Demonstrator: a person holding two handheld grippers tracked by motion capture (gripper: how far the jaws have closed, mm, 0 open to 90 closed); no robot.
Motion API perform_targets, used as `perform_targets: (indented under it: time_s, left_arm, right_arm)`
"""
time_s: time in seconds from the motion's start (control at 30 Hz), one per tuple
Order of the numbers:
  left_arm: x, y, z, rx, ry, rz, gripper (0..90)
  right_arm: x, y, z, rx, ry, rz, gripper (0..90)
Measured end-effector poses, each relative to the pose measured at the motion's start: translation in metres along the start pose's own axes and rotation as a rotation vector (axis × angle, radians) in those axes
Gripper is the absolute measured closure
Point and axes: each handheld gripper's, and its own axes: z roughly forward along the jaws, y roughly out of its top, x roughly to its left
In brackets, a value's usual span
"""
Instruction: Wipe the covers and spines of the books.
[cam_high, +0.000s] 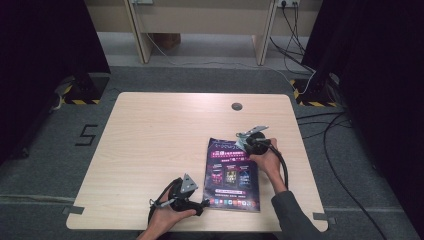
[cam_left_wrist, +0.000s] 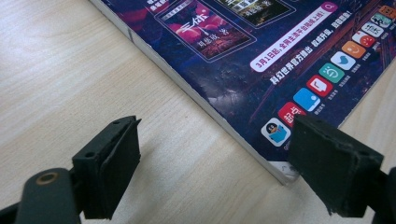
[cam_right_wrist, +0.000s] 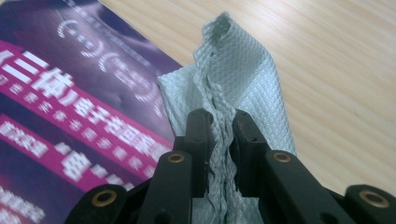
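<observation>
A magazine (cam_high: 232, 175) with a dark purple cover lies flat on the light wooden table (cam_high: 150, 140), right of centre near the front edge. My right gripper (cam_high: 244, 140) is at the magazine's far right corner, shut on a folded pale green cloth (cam_right_wrist: 238, 70) that sticks out past the jaws onto the cover (cam_right_wrist: 70, 93) and the table. My left gripper (cam_high: 202, 206) rests at the magazine's near left corner. In the left gripper view it (cam_left_wrist: 215, 140) stands open, with the magazine's (cam_left_wrist: 243, 56) corner and edge between the jaws and no pad pressing on it.
A round cable hole (cam_high: 237, 106) sits in the table's far middle. The left half of the table is bare wood. Cables (cam_high: 330, 145) trail on the grey floor to the right, and dark curtains stand at both sides.
</observation>
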Motion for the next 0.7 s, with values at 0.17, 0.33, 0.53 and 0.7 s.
perform_targets:
  time_s: [0.17, 0.33, 0.53, 0.7]
  left_arm:
    - [0.0, 0.0, 0.0, -0.002, 0.002, 0.003, 16.2]
    - [0.0, 0.0, 0.0, -0.004, 0.002, 0.001, 16.3]
    - [0.0, -0.001, 0.0, -0.003, 0.003, -0.001, 16.3]
    - [0.0, -0.001, 0.0, -0.002, 0.001, 0.0, 16.3]
  right_arm:
    - [0.026, 0.018, 0.011, -0.014, 0.018, -0.04, 79.3]
    - [0.057, 0.028, 0.017, -0.046, 0.096, -0.113, 79.1]
    - [0.079, 0.027, 0.014, -0.071, 0.158, -0.166, 79.5]
    - [0.075, 0.019, 0.01, -0.094, 0.201, -0.128, 80.8]
